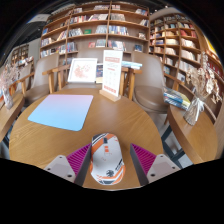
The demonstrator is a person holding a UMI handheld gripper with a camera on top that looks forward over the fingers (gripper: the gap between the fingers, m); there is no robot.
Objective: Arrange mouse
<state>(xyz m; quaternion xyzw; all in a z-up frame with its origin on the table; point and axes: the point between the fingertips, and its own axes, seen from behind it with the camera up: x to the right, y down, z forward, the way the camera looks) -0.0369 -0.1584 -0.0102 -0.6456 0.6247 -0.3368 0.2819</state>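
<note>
A white mouse [107, 160] with orange and dark markings sits between my gripper's [111, 158] two fingers, close to the camera, with its nose pointing away. The magenta pads [79, 157] press on its sides, so the gripper is shut on it. It is held over the near edge of a round wooden table [120, 115]. A light blue mouse mat [61, 111] lies flat on the table, ahead of the fingers and to the left.
A framed picture [83, 70] and an upright sign board [112, 73] stand at the table's far side. Wooden chairs stand behind them. Bookshelves [100, 25] line the back wall. More tables with things on them stand at the left and right.
</note>
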